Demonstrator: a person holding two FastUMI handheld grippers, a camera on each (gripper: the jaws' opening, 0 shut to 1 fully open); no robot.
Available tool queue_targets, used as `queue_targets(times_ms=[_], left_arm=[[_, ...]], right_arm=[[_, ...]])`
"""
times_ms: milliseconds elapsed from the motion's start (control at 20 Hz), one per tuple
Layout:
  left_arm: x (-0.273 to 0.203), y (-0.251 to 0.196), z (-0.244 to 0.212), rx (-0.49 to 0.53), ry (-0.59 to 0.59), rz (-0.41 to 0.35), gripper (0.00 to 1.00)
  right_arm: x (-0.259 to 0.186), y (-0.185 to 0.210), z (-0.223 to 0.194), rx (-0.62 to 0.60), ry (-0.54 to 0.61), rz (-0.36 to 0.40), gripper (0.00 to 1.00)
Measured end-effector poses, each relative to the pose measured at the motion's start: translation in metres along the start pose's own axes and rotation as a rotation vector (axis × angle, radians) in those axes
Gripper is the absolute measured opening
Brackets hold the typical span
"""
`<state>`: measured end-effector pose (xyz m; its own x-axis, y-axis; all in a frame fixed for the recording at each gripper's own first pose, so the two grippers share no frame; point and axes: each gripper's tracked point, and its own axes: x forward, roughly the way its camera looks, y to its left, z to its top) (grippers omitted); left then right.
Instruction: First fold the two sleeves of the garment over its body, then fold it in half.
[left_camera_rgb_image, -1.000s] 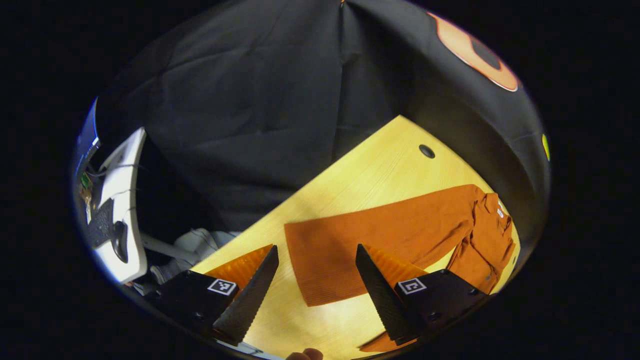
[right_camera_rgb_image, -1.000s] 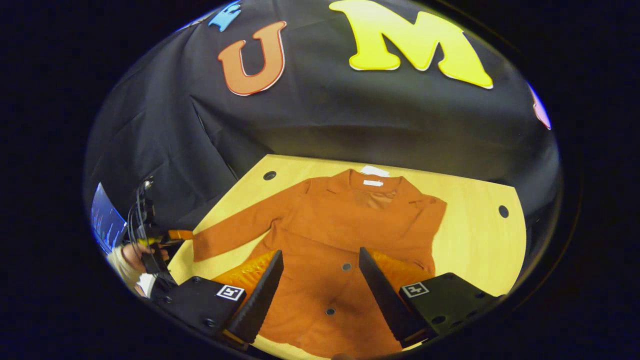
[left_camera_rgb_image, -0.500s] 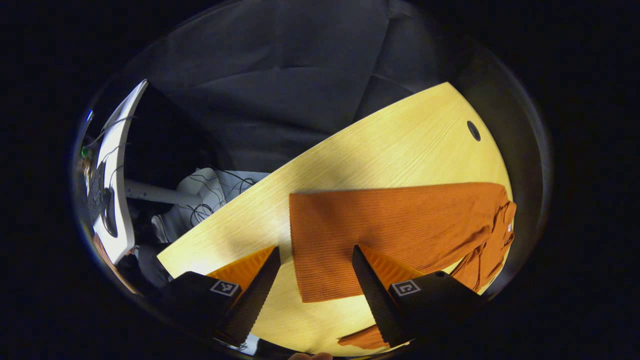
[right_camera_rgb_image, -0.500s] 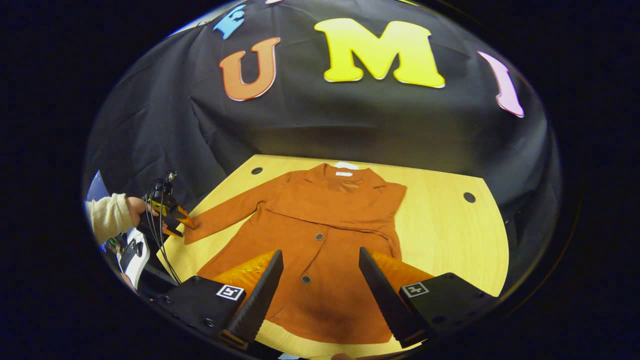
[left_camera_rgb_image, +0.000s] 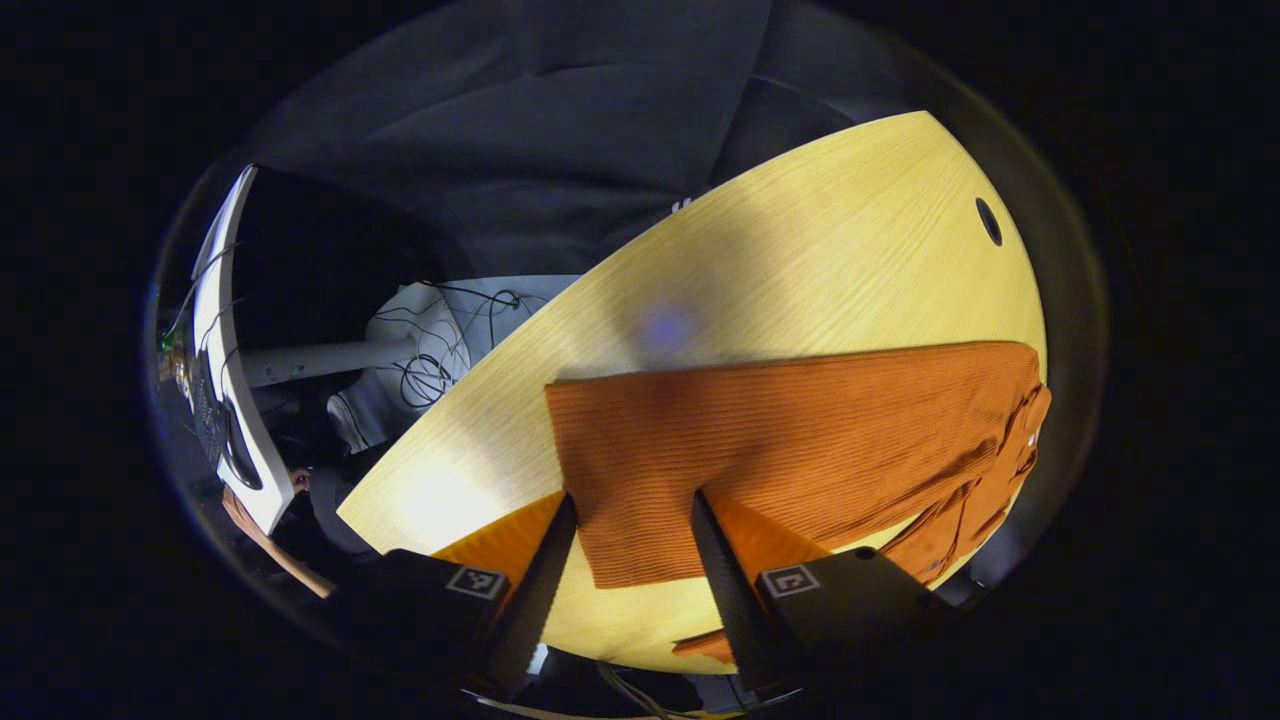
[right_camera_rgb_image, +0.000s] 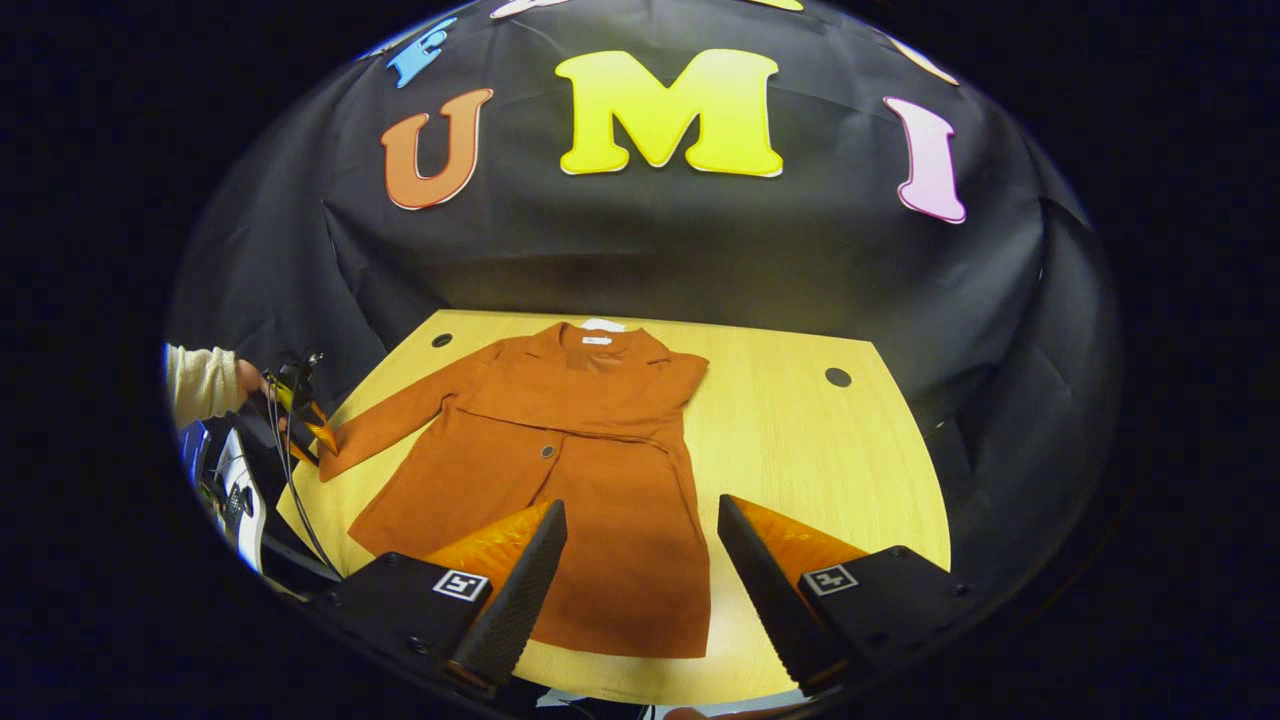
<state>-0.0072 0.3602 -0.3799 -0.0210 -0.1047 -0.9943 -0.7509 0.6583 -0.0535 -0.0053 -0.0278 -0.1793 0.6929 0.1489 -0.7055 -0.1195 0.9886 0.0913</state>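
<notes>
1. A rust-orange, button-front ribbed garment (right_camera_rgb_image: 560, 470) lies flat on the pale yellow wooden table (right_camera_rgb_image: 800, 460), its collar toward the black cloth wall and its hem toward the table's near edge.
2. In the right gripper view, one sleeve is already folded across the garment's chest, while the other sleeve (right_camera_rgb_image: 390, 420) stretches out flat from the garment toward the table's left edge.
3. The right gripper (right_camera_rgb_image: 640, 570) hangs above the garment's hem with its fingers spread wide, holding nothing.
4. The left gripper (left_camera_rgb_image: 625, 570) sits at the cuff end of the outstretched sleeve (left_camera_rgb_image: 760, 440); its fingers stand apart at either side of the cuff's near corner, and whether they touch the cloth cannot be told.
5. In the right gripper view that same left gripper (right_camera_rgb_image: 315, 430) appears at the sleeve's cuff, held by a hand (right_camera_rgb_image: 248, 378) in a cream knitted sleeve (right_camera_rgb_image: 200, 382).
6. Two small dark round holes (right_camera_rgb_image: 838, 377) sit in the table, one at either side of the garment's collar.
7. Beyond the table's edge by the cuff, a white stand with tangled black cables (left_camera_rgb_image: 430, 350) is visible.
</notes>
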Motion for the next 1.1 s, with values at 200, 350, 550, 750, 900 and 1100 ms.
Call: queue_targets(times_ms=[200,350,550,750,900,1100], left_arm=[[0.002,-0.010,0.001,0.000,-0.009,-0.010,0.48],[0.000,-0.021,0.001,0.011,-0.011,-0.018,0.25],[-0.018,-0.043,-0.006,0.132,-0.006,-0.048,0.05],[-0.063,-0.100,-0.006,0.305,-0.104,-0.169,0.03],[-0.093,-0.148,-0.007,0.425,-0.165,-0.172,0.03],[-0.140,-0.239,-0.026,0.558,-0.247,-0.213,0.03]], right_arm=[[-0.004,0.004,0.003,0.059,0.007,0.004,0.98],[-0.006,0.022,0.009,0.086,0.005,0.039,0.98],[-0.008,0.034,0.012,0.062,0.010,0.057,0.98],[-0.008,0.044,0.004,0.054,0.012,0.091,0.98],[-0.004,0.043,-0.014,0.061,0.044,0.106,0.94],[-0.006,0.024,-0.021,0.092,0.062,0.104,0.94]])
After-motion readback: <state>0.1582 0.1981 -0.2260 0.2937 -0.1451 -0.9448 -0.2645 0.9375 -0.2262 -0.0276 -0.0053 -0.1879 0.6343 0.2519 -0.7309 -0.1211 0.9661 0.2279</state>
